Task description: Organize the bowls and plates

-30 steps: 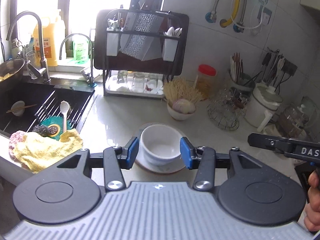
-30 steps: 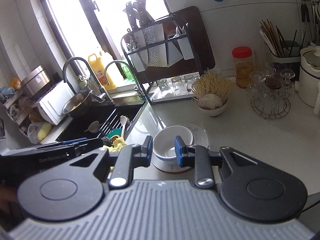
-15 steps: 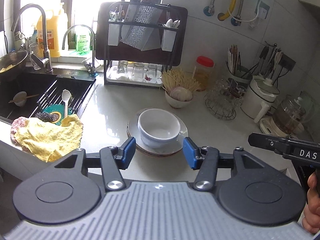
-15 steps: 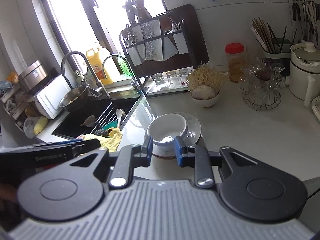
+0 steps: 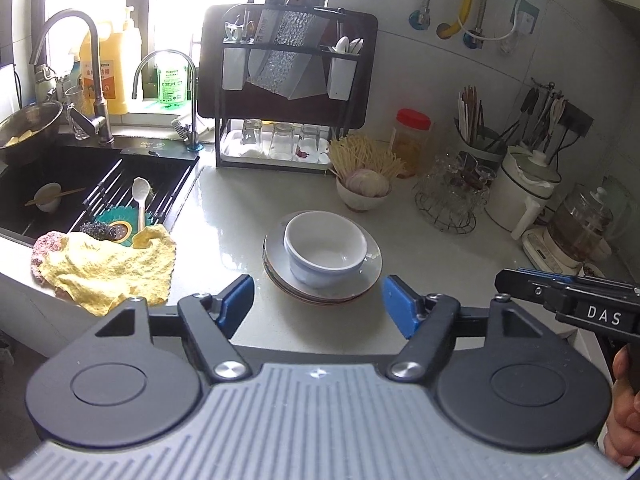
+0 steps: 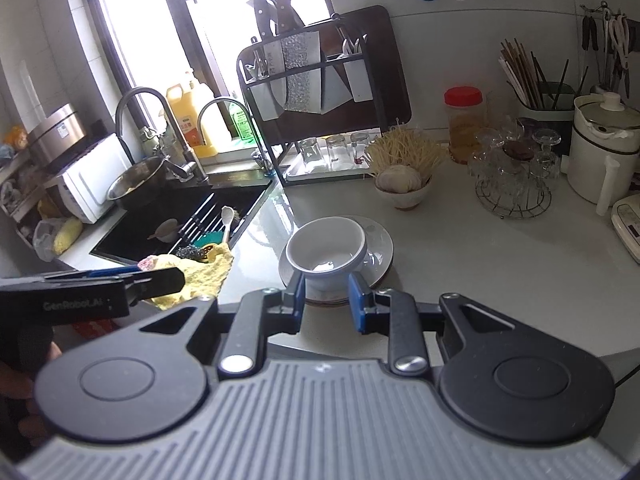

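A white bowl (image 5: 325, 249) sits on a short stack of plates (image 5: 370, 276) on the pale counter; both also show in the right wrist view, the bowl (image 6: 326, 249) on the plates (image 6: 378, 240). My left gripper (image 5: 318, 306) is open and empty, held back from the stack on its near side. My right gripper (image 6: 327, 300) is partly open and empty, its blue pads just in front of the bowl's near side, not touching it. The right gripper's body shows at the right of the left wrist view (image 5: 568, 300).
A dark sink (image 5: 80, 184) with a spoon, a small bowl and a yellow cloth (image 5: 108, 268) lies to the left. A knife and glass rack (image 5: 288, 92) stands behind. A bowl of garlic (image 5: 364, 190), a glass holder (image 5: 452, 196) and a white pot (image 5: 524, 188) stand at the right.
Both grippers have drawn back from the bowl and plates. The left jaws have opened wider. The bowl and plates have stayed in place.
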`<state>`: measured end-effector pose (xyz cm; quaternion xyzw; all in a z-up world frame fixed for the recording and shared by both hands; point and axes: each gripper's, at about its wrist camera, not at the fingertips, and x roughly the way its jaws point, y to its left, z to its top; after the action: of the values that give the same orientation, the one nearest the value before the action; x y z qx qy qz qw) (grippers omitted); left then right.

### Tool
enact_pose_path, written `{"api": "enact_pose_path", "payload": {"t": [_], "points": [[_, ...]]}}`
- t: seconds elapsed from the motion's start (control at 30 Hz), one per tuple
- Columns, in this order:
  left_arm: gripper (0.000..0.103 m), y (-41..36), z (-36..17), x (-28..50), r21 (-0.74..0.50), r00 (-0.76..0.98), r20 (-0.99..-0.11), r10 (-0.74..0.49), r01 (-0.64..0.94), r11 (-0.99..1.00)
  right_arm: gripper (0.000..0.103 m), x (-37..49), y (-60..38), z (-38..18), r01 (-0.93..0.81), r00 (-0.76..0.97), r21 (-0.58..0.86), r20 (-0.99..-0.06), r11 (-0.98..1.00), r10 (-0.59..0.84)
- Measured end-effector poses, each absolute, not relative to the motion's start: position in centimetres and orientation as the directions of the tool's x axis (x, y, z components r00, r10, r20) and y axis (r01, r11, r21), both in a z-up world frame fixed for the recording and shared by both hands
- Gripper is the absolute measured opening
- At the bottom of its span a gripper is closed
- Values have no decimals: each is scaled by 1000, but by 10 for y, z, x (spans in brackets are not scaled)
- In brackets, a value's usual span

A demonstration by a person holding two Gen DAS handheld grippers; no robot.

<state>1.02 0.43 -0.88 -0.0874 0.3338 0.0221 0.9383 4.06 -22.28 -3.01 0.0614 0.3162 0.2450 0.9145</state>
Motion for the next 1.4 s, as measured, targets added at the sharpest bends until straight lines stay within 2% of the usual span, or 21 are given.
{"api": "enact_pose_path", "payload": {"t": [0.07,0.1,0.13,0.2,0.23,0.27,0.3,0.33,0.43,1.4], "points": [[84,5,-10,7,-147,776,-630,-13,-103,984,35,40,-224,-31,-401,681,266,-553,877,479],[87,4,-10,6,-145,776,-631,-12,-103,984,46,39,-225,-31,-395,686,267,-551,879,475],[89,4,-10,6,-144,775,-632,-9,-106,984,50,38,-226,-31,-391,692,265,-547,881,471],[93,4,-11,4,-141,773,-635,-5,-110,984,50,37,-228,-29,-390,699,259,-542,884,467],[94,4,-11,4,-139,773,-635,-3,-111,984,54,36,-229,-29,-390,701,258,-538,884,467],[95,3,-11,5,-135,772,-635,1,-112,985,60,35,-231,-29,-384,708,258,-534,886,462],[95,2,-11,6,-130,771,-637,6,-115,985,71,34,-233,-30,-376,716,256,-531,891,454],[95,2,-10,6,-126,768,-640,10,-118,985,79,34,-235,-30,-369,719,256,-530,893,449],[97,-1,-6,6,-115,775,-632,17,-115,987,86,36,-238,-30,-365,712,267,-537,892,452],[99,7,-2,21,-89,745,-659,100,-210,974,87,59,-226,-33,-369,710,245,-548,896,442]]}}
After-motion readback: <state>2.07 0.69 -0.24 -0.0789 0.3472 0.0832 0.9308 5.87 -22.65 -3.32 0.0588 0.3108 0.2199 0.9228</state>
